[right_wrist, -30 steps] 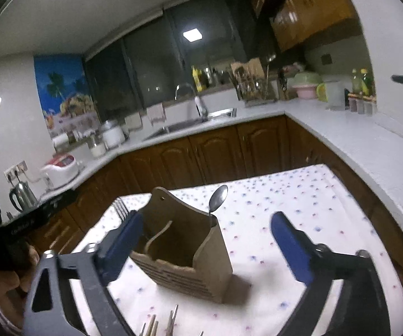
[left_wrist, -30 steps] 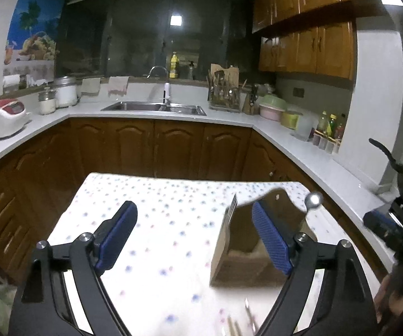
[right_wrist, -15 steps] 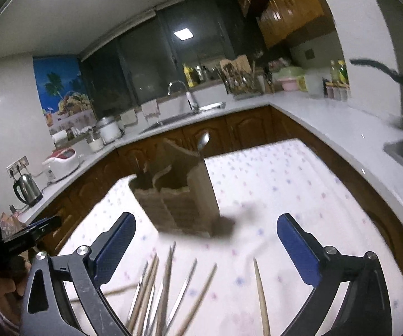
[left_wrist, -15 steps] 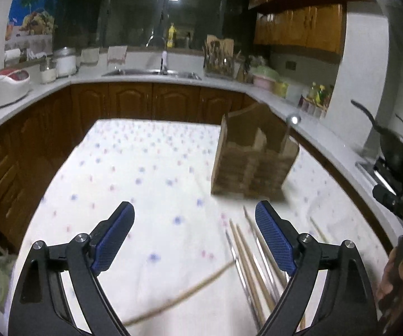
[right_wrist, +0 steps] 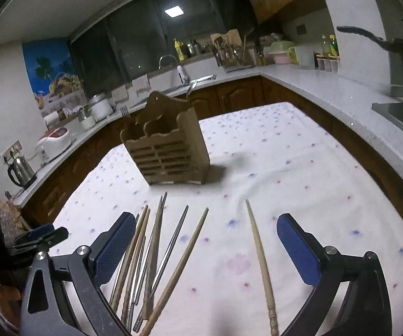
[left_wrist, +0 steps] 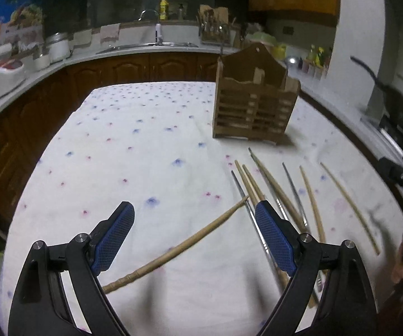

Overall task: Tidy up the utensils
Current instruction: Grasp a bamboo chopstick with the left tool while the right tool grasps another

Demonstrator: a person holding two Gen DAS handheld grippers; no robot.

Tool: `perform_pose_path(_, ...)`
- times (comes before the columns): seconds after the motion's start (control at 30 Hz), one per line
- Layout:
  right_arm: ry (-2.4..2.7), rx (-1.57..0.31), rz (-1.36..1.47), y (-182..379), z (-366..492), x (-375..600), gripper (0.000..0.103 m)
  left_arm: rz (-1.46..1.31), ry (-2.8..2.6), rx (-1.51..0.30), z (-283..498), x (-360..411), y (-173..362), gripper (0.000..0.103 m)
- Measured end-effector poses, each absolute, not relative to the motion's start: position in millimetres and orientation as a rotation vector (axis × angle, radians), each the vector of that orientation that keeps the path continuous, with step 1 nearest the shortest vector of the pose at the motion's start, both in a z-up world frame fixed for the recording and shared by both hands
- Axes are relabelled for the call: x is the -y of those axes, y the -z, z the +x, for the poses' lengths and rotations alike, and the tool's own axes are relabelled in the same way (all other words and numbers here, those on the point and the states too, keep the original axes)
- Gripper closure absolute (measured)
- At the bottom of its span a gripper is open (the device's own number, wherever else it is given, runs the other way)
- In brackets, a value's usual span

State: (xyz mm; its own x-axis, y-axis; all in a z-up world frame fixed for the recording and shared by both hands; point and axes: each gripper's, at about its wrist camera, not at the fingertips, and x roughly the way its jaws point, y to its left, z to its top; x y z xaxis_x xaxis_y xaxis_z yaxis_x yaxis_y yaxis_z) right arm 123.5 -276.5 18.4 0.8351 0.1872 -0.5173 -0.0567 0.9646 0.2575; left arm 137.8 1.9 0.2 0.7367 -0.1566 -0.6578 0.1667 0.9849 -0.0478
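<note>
A wooden utensil holder [left_wrist: 253, 103] stands on the dotted white tablecloth [left_wrist: 134, 145]; it also shows in the right wrist view [right_wrist: 168, 151], with a fork [right_wrist: 124, 111] and a spoon [right_wrist: 190, 88] sticking out. Several wooden and metal chopsticks [left_wrist: 280, 196] lie loose in front of it. One wooden chopstick [left_wrist: 179, 247] lies slanted between the open jaws of my left gripper [left_wrist: 194, 238]. My right gripper [right_wrist: 205, 249] is open and empty above the chopsticks [right_wrist: 156, 252]; one single chopstick [right_wrist: 260, 260] lies between its jaws.
The table is ringed by white counters with brown cabinets [left_wrist: 134, 64]. A sink [left_wrist: 148, 46], a rice cooker [right_wrist: 54, 137], a kettle [right_wrist: 22, 169] and a pan [right_wrist: 392, 44] stand on them. The other gripper [right_wrist: 33, 238] shows at the left of the right wrist view.
Both grippers have pulled back from the holder and tilted down toward the table. The loose chopsticks have come into view under them. Both stay open.
</note>
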Motion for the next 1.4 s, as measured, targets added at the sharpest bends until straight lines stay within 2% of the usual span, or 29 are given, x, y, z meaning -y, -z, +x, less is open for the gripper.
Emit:
perform_pose_path(0.2, -0.146, -0.614, 0.219, -11, 131, 265, 0.002, 0.147, 0.211, -0.793, 153, 16, 12, 0.014)
perform_pose_path(0.33, -0.164, -0.652, 0.228, -3, 141, 260, 0.005, 0.255, 0.257, -0.844, 165, 33, 23, 0.028)
perform_pose_path(0.37, -0.164, -0.661, 0.227, -1, 143, 259, 0.009, 0.281, 0.265, -0.860, 168, 37, 26, 0.030)
perform_pose_path(0.43, -0.166, -0.688, 0.227, 4, 151, 257, 0.019, 0.319, 0.272, -0.890, 175, 43, 33, 0.044)
perform_pose_path(0.6, -0.154, -0.763, 0.213, 20, 171, 250, 0.045, 0.366, 0.298, -0.982, 195, 54, 50, 0.065)
perform_pose_path(0.7, -0.150, -0.802, 0.179, 30, 185, 242, 0.050, 0.353, 0.308, -1.020, 202, 58, 55, 0.074)
perform_pose_path(0.77, -0.143, -0.830, 0.157, 37, 195, 238, 0.054, 0.328, 0.327, -1.044, 207, 60, 54, 0.084)
perform_pose_path(1.03, -0.082, -0.886, 0.047, 57, 227, 223, 0.077, 0.313, 0.345, -1.035, 211, 68, 55, 0.097)
perform_pose_path(1.07, -0.074, -0.886, 0.023, 57, 228, 220, 0.089, 0.288, 0.351, -1.037, 210, 65, 53, 0.097)
perform_pose_path(1.1, -0.074, -0.886, 0.016, 58, 228, 219, 0.094, 0.265, 0.354, -1.037, 210, 62, 51, 0.097)
perform_pose_path(1.4, -0.140, -0.840, 0.129, 34, 212, 232, 0.098, -0.032, 0.383, -0.934, 197, 13, 0, 0.098)
